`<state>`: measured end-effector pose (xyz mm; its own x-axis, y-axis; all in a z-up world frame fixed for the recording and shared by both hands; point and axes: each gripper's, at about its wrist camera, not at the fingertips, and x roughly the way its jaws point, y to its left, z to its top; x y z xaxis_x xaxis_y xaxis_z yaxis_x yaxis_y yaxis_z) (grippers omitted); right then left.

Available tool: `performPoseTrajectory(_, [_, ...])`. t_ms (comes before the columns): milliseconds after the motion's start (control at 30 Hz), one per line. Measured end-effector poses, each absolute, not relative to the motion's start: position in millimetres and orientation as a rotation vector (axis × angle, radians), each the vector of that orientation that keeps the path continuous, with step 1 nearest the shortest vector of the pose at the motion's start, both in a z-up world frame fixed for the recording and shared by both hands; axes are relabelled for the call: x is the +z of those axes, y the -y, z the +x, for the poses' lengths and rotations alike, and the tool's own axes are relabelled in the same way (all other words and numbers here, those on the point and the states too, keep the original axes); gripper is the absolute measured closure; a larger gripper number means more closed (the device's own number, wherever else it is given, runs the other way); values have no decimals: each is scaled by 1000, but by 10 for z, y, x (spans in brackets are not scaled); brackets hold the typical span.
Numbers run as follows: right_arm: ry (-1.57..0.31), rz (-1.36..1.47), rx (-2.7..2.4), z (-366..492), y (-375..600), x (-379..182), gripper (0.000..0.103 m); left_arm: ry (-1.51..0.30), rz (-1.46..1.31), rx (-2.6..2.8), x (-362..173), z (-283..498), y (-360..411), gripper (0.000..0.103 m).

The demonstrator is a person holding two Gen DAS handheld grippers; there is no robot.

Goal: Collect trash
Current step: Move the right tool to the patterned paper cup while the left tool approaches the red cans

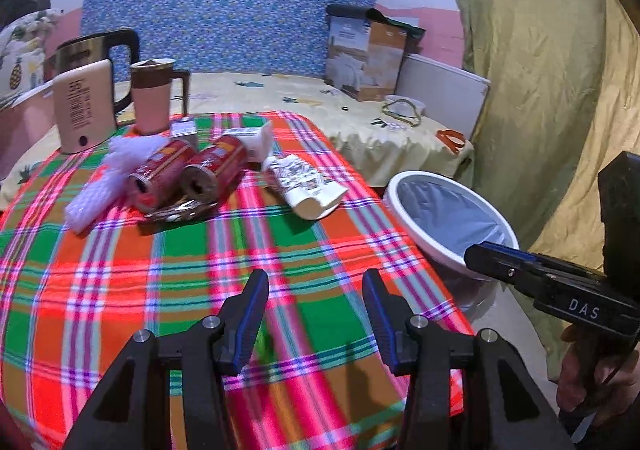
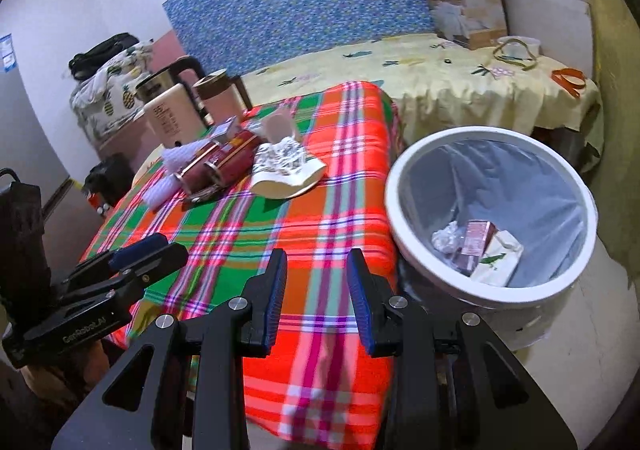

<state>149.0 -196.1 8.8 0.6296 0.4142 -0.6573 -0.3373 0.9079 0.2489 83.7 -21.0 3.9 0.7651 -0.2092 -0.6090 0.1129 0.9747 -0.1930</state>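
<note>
**Operator:** Left gripper (image 1: 316, 314) hangs over the near plaid tablecloth (image 1: 168, 274), jaws spread wide with nothing between them. Right gripper (image 2: 316, 290) sits at the table's edge, jaws parted with a narrower gap, also empty.

**Spotter:** Where's the trash?

**Operator:** Bunched at the far side of the cloth: two red cans (image 1: 188, 174) lying on their sides and touching, a white plastic wrapper (image 1: 100, 178) against them, a dark foil wrapper (image 1: 180, 210) under their mouths, and a crumpled paper cup (image 1: 304, 186) just to the right. The bin (image 2: 400, 186) stands beside the table on my right, already holding a few cartons.

**Spotter:** Worries?

**Operator:** Several, I reckon. Those cans are round and on their sides, so a clumsy pinch could send one rolling off the cloth. They're packed tight too; grabbing one may drag the wrappers along. The kettle (image 1: 84, 106) and mug (image 1: 154, 94) stand just behind the pile, so overreaching risks knocking them. And the cloth could bunch up if a fingertip scrapes it.
</note>
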Motion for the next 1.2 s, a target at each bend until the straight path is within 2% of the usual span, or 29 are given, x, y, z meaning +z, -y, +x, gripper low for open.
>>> performPoseTrajectory(233, [-768, 67, 461, 1495, 1755, 109, 66, -678, -175, -128, 21, 771, -31, 54])
performPoseTrajectory(367, [-771, 57, 468, 1510, 1667, 97, 54, -668, -187, -102, 36, 747, -172, 54])
performPoseTrajectory(1200, [-751, -139, 502, 1966, 1044, -22, 53, -673, -209, -42, 4, 1160, -636, 54])
